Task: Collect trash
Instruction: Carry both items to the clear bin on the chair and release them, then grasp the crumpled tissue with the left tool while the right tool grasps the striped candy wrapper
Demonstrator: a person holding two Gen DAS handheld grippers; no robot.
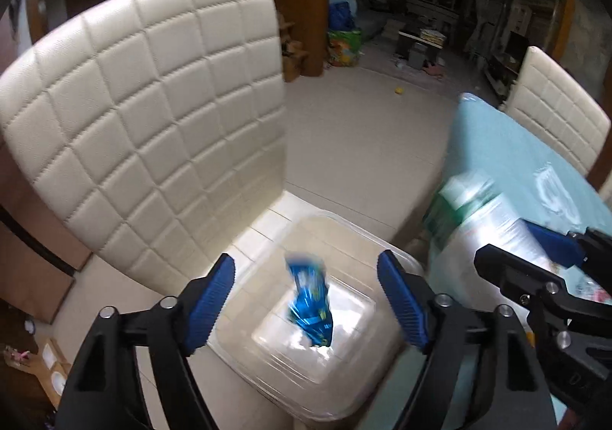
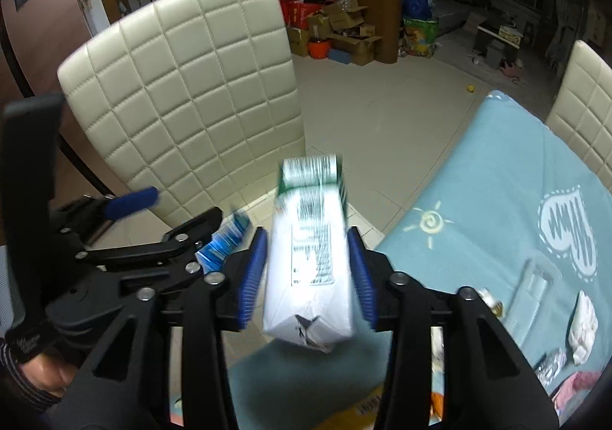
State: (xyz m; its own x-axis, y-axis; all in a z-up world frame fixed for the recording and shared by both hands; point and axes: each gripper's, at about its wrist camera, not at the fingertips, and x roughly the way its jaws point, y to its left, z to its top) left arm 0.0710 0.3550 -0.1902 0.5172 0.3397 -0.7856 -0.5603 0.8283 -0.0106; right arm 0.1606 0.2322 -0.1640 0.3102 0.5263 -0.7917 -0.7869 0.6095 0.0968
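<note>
Chair back (image 1: 153,116): cream leather-look, quilted with stitched squares, slight sheen. Bin (image 1: 306,346): clear glossy plastic. Wrapper (image 1: 311,305): shiny blue foil. Carton (image 2: 311,258): smooth coated paperboard, printed. Tablecloth (image 2: 497,181): matt light-blue cloth. Gripper pads (image 1: 212,304): ribbed blue rubbery; frames matt black plastic, metal screws. Floor (image 1: 363,132): smooth pale tile.

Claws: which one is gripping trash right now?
The right claw, shut on the white-and-green carton. The left claw is open over the clear bin, its blue wrapper loose between the fingers.
</note>
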